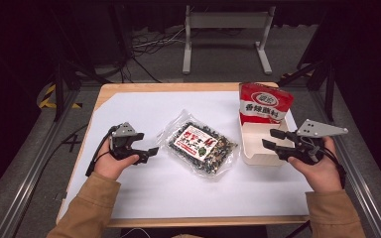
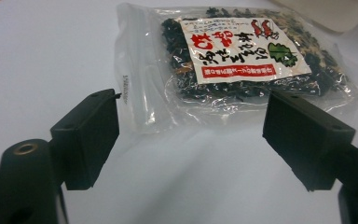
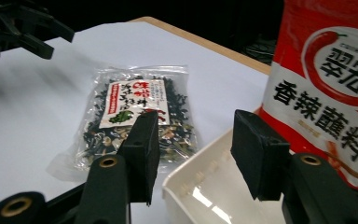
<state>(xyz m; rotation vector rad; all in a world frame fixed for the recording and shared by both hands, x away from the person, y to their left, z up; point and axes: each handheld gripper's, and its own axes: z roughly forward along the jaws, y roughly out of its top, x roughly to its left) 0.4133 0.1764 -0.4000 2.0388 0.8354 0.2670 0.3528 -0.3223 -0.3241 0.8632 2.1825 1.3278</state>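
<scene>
Clear plastic bag of dark dried mix (image 1: 202,146) lying flat at table centre, on white sheet (image 1: 144,193). Left gripper (image 1: 149,152) sitting at bag's 9 o'clock, jaws spread wide, gripping nothing, aiming at near bag edge. Right gripper (image 1: 269,139) hovering at 3 o'clock over white tray (image 1: 252,157), jaws parted, empty. Red pouch (image 1: 264,104) standing in tray's far end. Likely step: picking bag for tray. Advice: going low, pinching empty film margin, not contents; keeping right clear of tray rim.
</scene>
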